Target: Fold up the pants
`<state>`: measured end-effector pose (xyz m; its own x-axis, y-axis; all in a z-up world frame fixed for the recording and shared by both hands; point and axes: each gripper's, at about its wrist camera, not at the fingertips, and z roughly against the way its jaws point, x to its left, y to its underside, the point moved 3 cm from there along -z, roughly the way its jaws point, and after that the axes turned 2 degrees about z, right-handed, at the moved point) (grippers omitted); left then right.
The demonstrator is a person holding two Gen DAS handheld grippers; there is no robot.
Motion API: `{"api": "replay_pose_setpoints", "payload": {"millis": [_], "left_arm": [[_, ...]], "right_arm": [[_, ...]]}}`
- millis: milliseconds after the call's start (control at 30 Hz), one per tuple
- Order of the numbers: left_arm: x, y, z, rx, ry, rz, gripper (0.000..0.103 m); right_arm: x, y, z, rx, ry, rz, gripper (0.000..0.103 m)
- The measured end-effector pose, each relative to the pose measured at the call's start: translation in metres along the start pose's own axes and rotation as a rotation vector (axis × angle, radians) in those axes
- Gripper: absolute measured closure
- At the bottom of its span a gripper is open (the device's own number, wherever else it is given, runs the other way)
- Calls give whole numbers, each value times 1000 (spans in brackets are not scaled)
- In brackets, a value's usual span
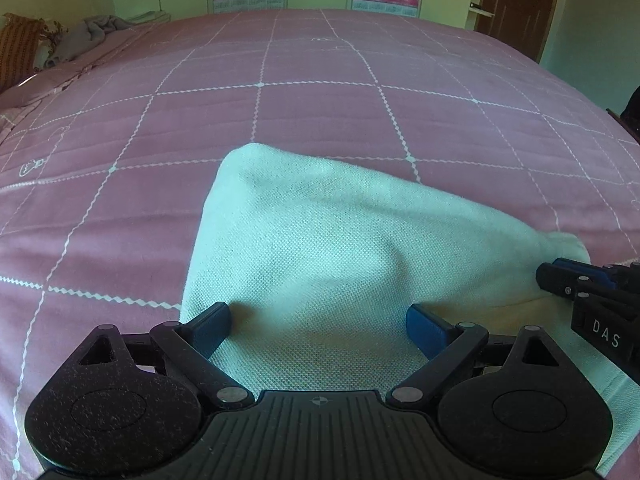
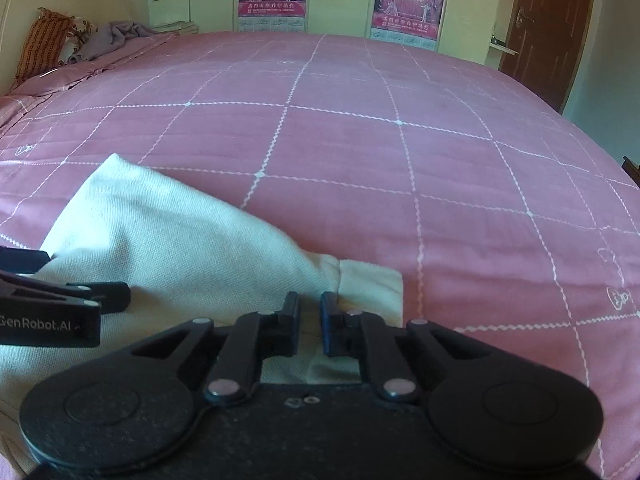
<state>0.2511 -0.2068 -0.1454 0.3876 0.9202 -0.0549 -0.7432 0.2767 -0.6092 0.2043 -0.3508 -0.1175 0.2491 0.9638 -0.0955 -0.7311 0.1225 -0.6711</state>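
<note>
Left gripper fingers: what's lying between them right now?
Only the pale pants. In the left wrist view the left gripper stands wide open over them, the cloth spanning the gap between its fingers; nothing else lies there.

You see pants [image 1: 320,248] of pale, matt, coarse-woven cloth, bedspread [image 1: 320,112] of soft pink quilted fabric (white stitching), left gripper [image 1: 319,322] of matt, speckled black plastic.

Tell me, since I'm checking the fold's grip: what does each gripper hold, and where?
The right gripper looks shut on the white pants at their hemmed end. The left gripper is open, straddling the fabric, holding nothing.
</note>
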Motion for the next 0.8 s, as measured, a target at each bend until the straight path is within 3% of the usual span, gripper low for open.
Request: {"api": "replay_pose_setpoints", "payload": {"millis": [300, 467, 600, 800], "left_arm": [[-1, 9, 13, 3, 1, -7, 9], [-4, 25, 29, -6, 25, -13, 8], [-6, 37, 41, -10, 35, -14, 8], [-8, 54, 53, -11, 32, -27, 8]], "right_arm": [[-10, 1, 5, 16, -29, -76, 96], [1, 1, 35, -49, -51, -54, 83], [13, 18, 58, -87, -69, -5, 83], [7, 52, 64, -75, -82, 21, 83]]}}
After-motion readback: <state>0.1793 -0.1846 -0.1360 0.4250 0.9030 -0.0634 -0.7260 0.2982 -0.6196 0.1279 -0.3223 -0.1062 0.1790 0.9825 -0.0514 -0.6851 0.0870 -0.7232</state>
